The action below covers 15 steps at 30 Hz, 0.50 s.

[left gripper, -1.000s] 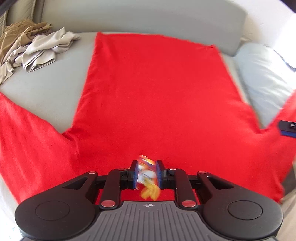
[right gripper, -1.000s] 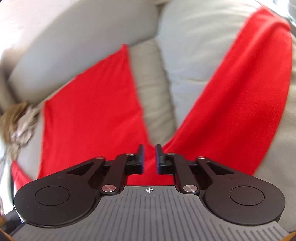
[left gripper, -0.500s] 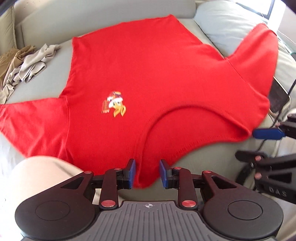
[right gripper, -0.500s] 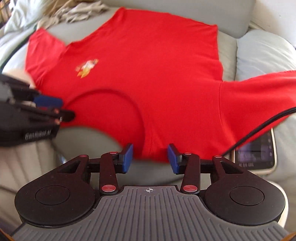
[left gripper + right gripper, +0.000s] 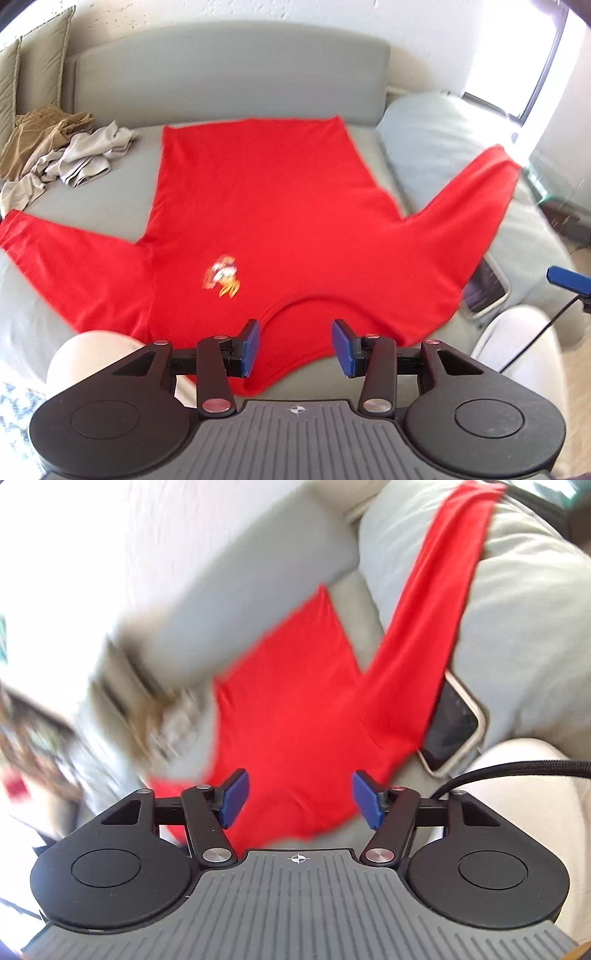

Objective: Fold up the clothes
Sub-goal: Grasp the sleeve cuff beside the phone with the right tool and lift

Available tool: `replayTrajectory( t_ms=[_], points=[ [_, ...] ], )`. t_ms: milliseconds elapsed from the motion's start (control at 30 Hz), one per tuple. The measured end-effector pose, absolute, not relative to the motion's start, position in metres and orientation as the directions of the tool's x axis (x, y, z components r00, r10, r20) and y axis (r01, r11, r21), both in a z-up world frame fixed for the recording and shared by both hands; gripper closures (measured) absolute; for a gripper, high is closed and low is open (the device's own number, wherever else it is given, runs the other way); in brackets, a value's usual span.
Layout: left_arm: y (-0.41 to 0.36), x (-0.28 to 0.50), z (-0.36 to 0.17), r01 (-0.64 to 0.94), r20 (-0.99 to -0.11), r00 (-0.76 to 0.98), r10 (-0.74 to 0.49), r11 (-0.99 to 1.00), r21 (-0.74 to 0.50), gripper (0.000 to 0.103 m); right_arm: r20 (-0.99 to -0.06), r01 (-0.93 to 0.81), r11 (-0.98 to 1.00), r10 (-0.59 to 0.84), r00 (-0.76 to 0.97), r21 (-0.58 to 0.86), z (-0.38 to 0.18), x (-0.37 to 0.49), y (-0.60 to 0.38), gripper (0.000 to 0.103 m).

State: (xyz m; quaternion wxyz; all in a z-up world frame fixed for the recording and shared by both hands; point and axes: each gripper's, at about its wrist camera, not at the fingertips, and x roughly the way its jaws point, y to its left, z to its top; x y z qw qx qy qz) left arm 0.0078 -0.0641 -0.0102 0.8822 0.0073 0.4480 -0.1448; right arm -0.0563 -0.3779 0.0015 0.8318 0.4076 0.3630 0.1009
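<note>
A red T-shirt [image 5: 266,221] lies spread flat on a grey couch seat [image 5: 88,199], collar toward me, a small cartoon print [image 5: 223,275] on its chest. Its right sleeve [image 5: 476,206] drapes over a pale cushion [image 5: 432,140]. My left gripper [image 5: 294,347] hovers above the collar with its jaws opening and nothing pinched between the blue pads. The right wrist view is blurred: the red T-shirt [image 5: 295,716] fills the middle and my right gripper [image 5: 300,799] hangs over its near edge, jaws opening, no cloth gripped. One blue right fingertip [image 5: 565,278] shows at the left view's right edge.
A heap of tan and grey clothes [image 5: 62,151] sits at the couch's back left. A phone [image 5: 484,291] lies partly under the right sleeve; the phone [image 5: 452,727] is near a black cable [image 5: 517,771]. A person's pale-trousered knees [image 5: 92,354] flank the left gripper.
Both grippers let go of the shirt and pulled back and up, jaws widening. The shirt now lies spread flat; the right view swung leftward and blurred.
</note>
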Motion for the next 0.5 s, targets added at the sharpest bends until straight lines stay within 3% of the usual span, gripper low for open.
replayTrajectory(
  t_ms=[133,200,233,367,433,500],
  points=[
    [-0.076,0.013,-0.002,0.294,-0.779,0.548,-0.303,0.942,-0.16,0.059,-0.141,0.085,0.142,0.446,0.884,0.986,-0.014,-0.073,-0.444,0.032],
    [-0.082,0.015,-0.004,0.308,-0.784,0.538,-0.311,0.938,-0.16,0.059,0.065,0.012,-0.196,0.384,0.921,0.981,-0.039,-0.081,-0.462,0.026],
    [-0.085,0.016,-0.005,0.315,-0.786,0.537,-0.307,0.937,-0.151,0.059,0.106,0.01,-0.309,0.353,0.929,0.951,-0.048,-0.083,-0.466,0.027],
    [-0.091,0.018,-0.004,0.335,-0.783,0.554,-0.283,0.937,-0.101,0.059,-0.128,0.165,-0.073,0.36,0.924,0.984,-0.028,-0.084,-0.477,0.025],
    [-0.086,0.018,0.0,0.335,-0.77,0.573,-0.279,0.938,-0.091,0.059,-0.428,0.342,0.282,0.354,0.831,0.896,0.0,-0.074,-0.475,0.025],
    [-0.081,0.02,0.005,0.329,-0.76,0.586,-0.28,0.94,-0.092,0.059,-0.647,0.427,0.574,0.252,0.719,0.699,0.02,-0.063,-0.466,0.024]
  ],
)
